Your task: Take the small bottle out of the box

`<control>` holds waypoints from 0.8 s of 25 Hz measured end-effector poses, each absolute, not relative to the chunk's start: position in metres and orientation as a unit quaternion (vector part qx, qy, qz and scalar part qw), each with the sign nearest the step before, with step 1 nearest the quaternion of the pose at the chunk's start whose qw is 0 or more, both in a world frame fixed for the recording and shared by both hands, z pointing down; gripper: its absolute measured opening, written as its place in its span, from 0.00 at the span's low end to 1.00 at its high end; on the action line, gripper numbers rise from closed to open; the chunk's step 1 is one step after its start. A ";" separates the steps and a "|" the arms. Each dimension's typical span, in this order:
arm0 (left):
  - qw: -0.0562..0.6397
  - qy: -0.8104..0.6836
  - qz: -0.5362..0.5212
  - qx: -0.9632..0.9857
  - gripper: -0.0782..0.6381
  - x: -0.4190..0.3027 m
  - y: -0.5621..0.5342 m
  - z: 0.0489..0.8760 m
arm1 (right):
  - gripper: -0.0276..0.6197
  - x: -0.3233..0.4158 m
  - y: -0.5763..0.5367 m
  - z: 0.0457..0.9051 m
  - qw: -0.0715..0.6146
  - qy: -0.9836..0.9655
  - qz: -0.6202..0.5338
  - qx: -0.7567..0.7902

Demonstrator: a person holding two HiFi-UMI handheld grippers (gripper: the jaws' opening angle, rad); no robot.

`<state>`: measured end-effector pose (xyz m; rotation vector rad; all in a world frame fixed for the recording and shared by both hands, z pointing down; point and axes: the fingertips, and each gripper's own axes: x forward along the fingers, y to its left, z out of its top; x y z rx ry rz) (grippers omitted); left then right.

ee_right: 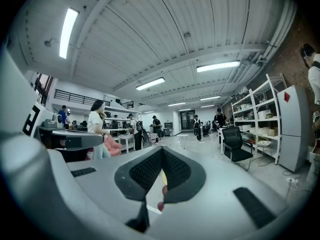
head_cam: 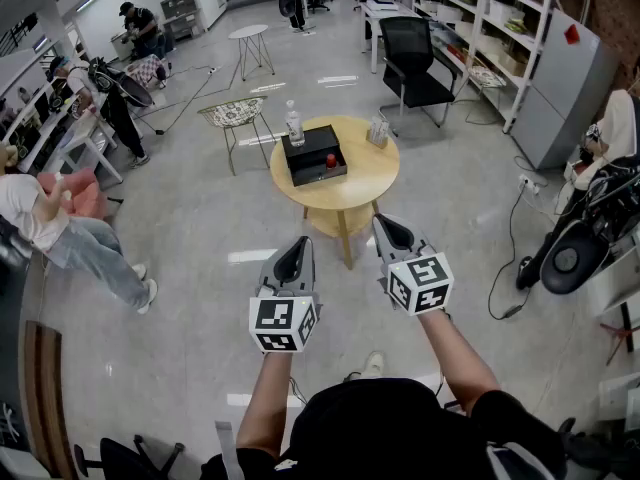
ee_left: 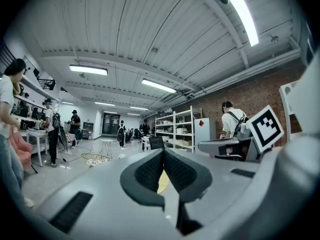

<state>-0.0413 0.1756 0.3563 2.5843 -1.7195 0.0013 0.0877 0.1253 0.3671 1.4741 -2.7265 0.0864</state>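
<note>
Hovering short of table (head_cam: 372, 182): left tongs (head_cam: 297, 241), right tongs (head_cam: 384, 221) closed, empty.

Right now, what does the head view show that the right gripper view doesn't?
Only the head view: the black box on the round wooden table, the red-topped small bottle in it, and a clear water bottle beside the box. Only the right gripper view: the ceiling's strip lights, and the right gripper close up, jaws shut with nothing gripped. Both: the black office chair and the white shelving.
</note>
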 end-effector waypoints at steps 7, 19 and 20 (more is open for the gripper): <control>0.029 -0.554 -0.002 0.832 0.13 -0.034 0.164 0.358 | 0.04 0.094 0.116 0.368 0.008 -0.884 0.043 0.466; 0.035 -0.563 -0.005 0.825 0.13 -0.007 0.125 0.368 | 0.04 0.111 0.078 0.380 0.010 -0.894 0.052 0.444; 0.036 -0.564 -0.005 0.825 0.13 -0.004 0.121 0.368 | 0.04 0.113 0.074 0.380 0.010 -0.895 0.052 0.442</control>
